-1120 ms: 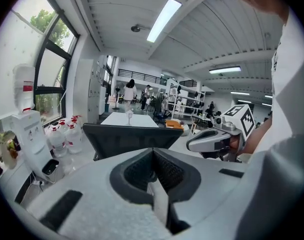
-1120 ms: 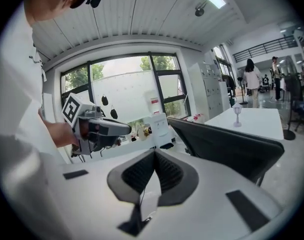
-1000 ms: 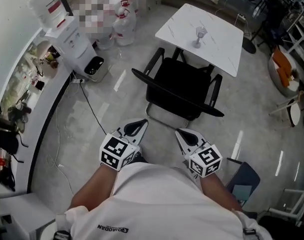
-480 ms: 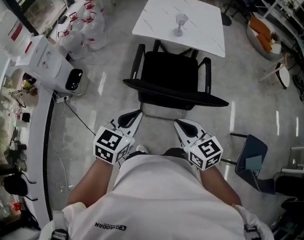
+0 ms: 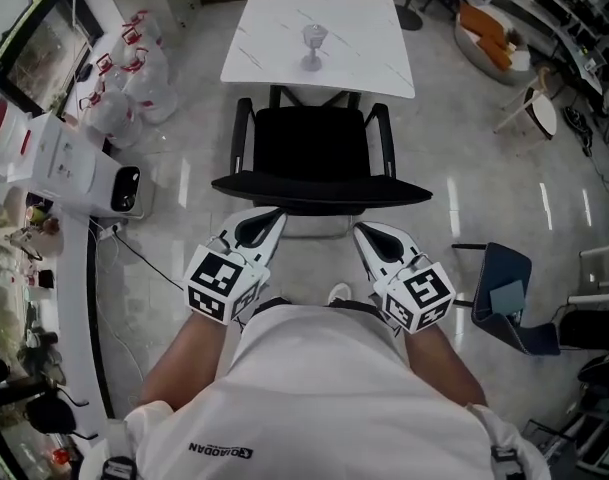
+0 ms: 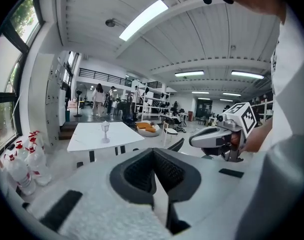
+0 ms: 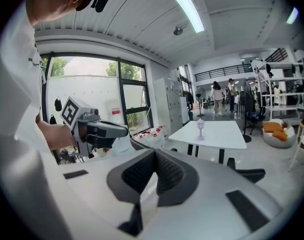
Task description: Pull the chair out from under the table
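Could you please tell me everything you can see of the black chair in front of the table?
The chair is black all over, with a broad seat, two curved armrests and a wide backrest turned toward the person. It stands upright on the glossy floor, its front close to the near edge of the white table. The left claw and the right claw are shut just behind the backrest; whether they touch it cannot be told.

L gripper (image 5: 269, 220) jaws closed, empty; R gripper (image 5: 369, 234) same, both angled forward.
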Available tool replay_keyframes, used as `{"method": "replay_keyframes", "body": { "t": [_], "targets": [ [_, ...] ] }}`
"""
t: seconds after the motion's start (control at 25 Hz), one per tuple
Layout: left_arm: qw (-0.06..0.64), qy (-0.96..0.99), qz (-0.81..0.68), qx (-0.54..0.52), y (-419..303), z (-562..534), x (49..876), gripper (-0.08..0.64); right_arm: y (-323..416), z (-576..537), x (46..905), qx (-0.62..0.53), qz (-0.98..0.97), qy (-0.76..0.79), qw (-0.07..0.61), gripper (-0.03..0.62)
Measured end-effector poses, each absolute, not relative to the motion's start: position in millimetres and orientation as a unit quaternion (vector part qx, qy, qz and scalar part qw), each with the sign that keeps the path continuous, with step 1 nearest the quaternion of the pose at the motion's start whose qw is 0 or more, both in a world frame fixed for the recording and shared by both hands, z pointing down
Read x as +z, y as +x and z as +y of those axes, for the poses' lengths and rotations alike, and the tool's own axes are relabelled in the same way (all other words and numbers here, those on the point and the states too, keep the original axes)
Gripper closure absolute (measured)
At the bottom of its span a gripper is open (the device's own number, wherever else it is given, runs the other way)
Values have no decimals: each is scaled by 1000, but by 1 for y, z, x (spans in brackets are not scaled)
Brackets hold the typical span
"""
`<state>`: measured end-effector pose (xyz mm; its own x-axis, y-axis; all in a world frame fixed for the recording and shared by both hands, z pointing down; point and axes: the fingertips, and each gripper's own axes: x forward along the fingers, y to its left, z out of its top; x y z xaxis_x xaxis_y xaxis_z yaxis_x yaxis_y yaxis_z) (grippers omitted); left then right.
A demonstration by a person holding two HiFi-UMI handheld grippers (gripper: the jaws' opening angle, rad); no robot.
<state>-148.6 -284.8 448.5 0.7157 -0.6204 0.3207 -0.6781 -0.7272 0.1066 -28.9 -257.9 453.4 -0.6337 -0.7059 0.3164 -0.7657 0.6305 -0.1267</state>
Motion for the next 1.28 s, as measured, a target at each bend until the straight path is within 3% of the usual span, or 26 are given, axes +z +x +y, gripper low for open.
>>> {"method": "replay_keyframes", "body": {
  "t": [0.36, 0.76, 0.96, 1.28],
  "targets": [
    [108, 922, -360, 92, -112, -302, 425, 551, 20, -277, 440, 126, -892, 424, 100, 586],
    [87, 901, -407, 125, -98, -303, 428, 551, 42, -286, 438, 118, -908, 393, 88, 586],
    [58, 892, -425, 144, -109, -308, 428, 551, 43, -294, 443, 119, -908, 393, 79, 586],
    [66, 912, -384, 130, -112, -329, 422, 551, 33, -306, 433, 117, -892, 431, 73, 586]
  ]
}}
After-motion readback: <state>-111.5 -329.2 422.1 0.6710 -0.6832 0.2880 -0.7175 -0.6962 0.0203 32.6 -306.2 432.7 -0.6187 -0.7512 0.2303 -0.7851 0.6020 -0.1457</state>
